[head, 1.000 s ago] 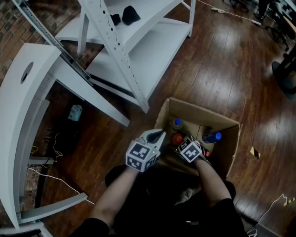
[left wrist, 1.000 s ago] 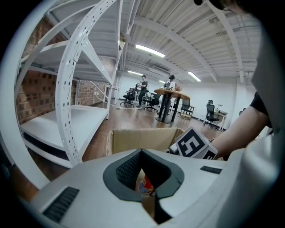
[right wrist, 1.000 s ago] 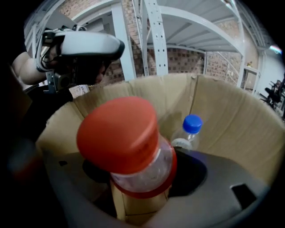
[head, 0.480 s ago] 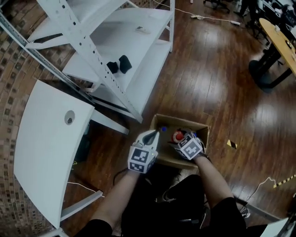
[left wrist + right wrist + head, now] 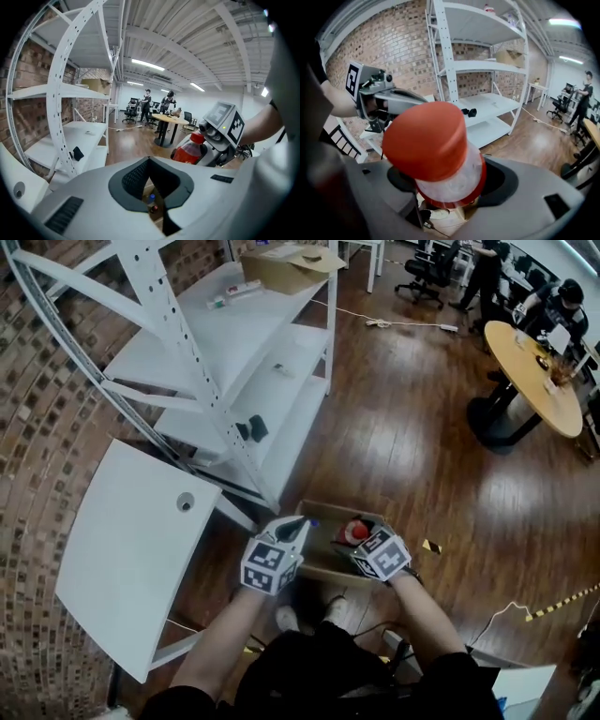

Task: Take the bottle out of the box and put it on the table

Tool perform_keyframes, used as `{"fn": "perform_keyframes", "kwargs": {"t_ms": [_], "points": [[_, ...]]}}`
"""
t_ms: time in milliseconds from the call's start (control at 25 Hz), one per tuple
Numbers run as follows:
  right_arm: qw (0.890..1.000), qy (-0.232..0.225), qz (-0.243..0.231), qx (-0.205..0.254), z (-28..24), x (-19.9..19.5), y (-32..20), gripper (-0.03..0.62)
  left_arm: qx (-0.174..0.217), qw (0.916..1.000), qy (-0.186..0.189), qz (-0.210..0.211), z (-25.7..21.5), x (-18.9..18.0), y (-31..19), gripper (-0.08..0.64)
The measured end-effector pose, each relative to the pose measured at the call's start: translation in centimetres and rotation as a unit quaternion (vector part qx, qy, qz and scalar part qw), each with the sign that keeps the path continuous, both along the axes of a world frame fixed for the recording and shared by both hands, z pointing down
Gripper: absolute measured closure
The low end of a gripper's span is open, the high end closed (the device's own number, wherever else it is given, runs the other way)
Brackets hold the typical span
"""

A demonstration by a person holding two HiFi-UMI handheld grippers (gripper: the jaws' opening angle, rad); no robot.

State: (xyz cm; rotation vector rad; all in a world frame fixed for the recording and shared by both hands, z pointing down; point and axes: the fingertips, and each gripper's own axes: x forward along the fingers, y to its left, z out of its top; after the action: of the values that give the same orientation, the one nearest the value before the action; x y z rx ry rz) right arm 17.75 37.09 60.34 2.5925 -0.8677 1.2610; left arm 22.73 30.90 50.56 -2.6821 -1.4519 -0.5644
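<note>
Above the box (image 5: pixel 322 571), right claw (image 5: pixel 347 537) clamps the bottle (image 5: pixel 358 532); left claw (image 5: pixel 298 521) closed, empty

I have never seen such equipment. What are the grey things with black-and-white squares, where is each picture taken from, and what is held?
A person holds a two-jaw hand tool, a gripper, in each hand; the patterned cubes are parts of them. The head view looks down from the person's head. The other two views come from a camera on each gripper. The right gripper is shut on a bottle with a red cap, above the cardboard box on the floor. The left gripper has its jaws together, with nothing between them. The white table is at the left.
</note>
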Motion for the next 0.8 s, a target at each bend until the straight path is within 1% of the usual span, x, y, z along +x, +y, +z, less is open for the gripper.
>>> {"fn": "perform_keyframes", "kwargs": {"t_ms": [120, 200, 280, 400, 520, 680, 800], "points": [[0.999, -0.015, 0.027, 0.026, -2.2, -2.1, 0.0, 0.247, 0.0, 1.0, 0.002, -0.009, -1.6, -0.7, -0.3, 0.563], [0.999, -0.021, 0.027, 0.023, -2.5, -3.2, -0.1, 0.247, 0.008, 0.9999, 0.001, -0.01, -1.6, -1.5, -0.4, 0.563], [1.0, -0.014, 0.016, 0.01, -3.1, -3.5, -0.2, 0.248, 0.007, 0.9999, 0.007, -0.013, -2.3, -2.0, -0.3, 0.563], [1.0, 0.005, -0.016, 0.003, -4.4, -2.5, -0.9, 0.247, 0.006, 0.999, 0.027, -0.036, -3.9, -1.6, -0.9, 0.563], [0.998, 0.027, -0.055, 0.022, -6.2, -1.1, -3.2, 0.247, 0.013, 0.9967, 0.042, -0.068, -5.2, -1.1, -3.3, 0.563], [0.992, 0.049, -0.11, 0.026, -8.4, 0.3, -8.8, 0.247, 0.018, 0.9909, 0.069, -0.114, -6.8, -0.2, -9.0, 0.563], [0.986, 0.061, -0.155, 0.019, -10.0, 1.4, -13.9, 0.248, -0.004, 0.9855, 0.072, -0.154, -8.5, 0.4, -14.0, 0.563]]}}
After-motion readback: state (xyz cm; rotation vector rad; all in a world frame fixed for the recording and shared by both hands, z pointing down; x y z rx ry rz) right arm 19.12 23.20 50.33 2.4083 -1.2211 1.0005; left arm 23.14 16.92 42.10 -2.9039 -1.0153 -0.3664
